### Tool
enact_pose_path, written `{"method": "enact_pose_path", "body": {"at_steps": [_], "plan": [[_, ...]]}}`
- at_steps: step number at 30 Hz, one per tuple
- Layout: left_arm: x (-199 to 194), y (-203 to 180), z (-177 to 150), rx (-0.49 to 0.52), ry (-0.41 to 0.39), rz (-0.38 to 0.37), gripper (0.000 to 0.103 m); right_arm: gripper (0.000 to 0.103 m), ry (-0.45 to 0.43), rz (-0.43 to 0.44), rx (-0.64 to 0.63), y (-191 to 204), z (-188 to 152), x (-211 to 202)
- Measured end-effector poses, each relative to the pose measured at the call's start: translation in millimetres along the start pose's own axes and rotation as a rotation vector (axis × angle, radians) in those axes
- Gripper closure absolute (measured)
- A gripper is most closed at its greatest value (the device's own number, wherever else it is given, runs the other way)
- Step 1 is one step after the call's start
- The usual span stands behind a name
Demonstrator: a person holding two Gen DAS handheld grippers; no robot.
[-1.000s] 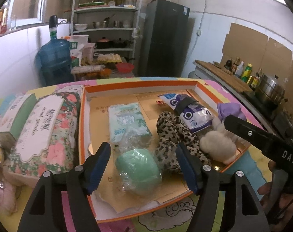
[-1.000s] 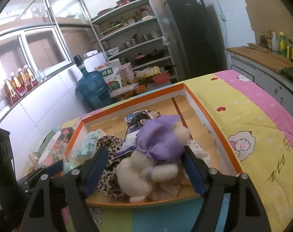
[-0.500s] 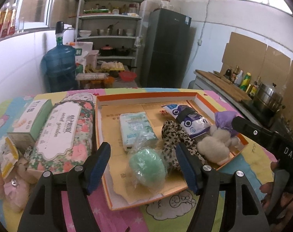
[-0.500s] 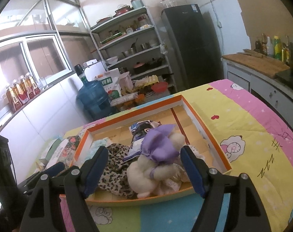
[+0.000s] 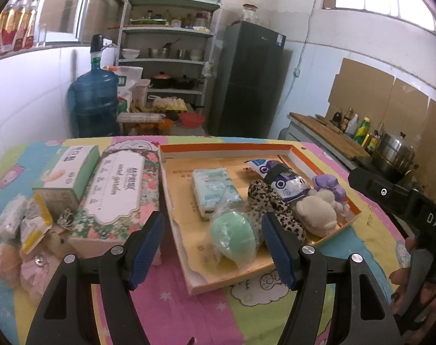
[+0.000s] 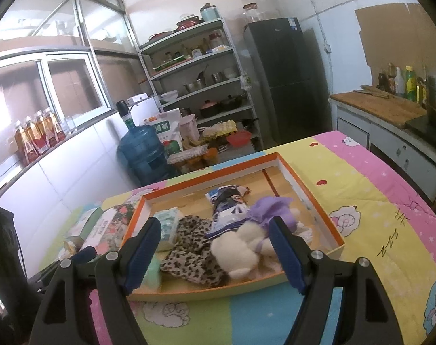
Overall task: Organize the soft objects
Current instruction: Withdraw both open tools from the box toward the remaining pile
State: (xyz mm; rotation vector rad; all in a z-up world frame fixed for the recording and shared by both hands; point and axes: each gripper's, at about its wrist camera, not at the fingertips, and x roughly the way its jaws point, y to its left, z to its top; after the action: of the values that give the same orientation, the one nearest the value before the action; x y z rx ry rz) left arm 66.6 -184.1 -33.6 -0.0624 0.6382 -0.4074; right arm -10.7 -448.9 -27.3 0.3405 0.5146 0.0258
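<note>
An orange-rimmed cardboard tray (image 5: 223, 146) (image 6: 331, 221) lies on the table. In it are a green ball in plastic wrap (image 5: 233, 237), a pale blue tissue pack (image 5: 215, 191), a leopard-print cloth (image 5: 272, 205) (image 6: 192, 250), a blue and white pouch (image 5: 281, 176) and a white plush toy with a purple bow (image 5: 318, 210) (image 6: 241, 248). My left gripper (image 5: 212, 250) is open and empty, held above the tray's near edge. My right gripper (image 6: 215, 254) is open and empty, in front of the plush toy.
Left of the tray lie a floral tissue box (image 5: 117, 189), a green and white box (image 5: 69, 172), small packets (image 5: 35, 225) and peach plush items (image 5: 7, 261). A colourful cartoon cloth (image 6: 376, 201) covers the table. A water jug (image 5: 95, 100), shelves and a fridge stand behind.
Both grippers have pulled back and up from the tray, so more of the table shows. The green ball and the plush toy stay in the tray.
</note>
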Motion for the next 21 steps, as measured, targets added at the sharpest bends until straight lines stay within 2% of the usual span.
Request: {"method": "enact_pose_path", "body": {"at_steps": [21], "plan": [[-52,52,-15,-0.062,-0.040,0.052,0.031,0.026,0.024,0.093,-0.096,77,-18,-5]]}}
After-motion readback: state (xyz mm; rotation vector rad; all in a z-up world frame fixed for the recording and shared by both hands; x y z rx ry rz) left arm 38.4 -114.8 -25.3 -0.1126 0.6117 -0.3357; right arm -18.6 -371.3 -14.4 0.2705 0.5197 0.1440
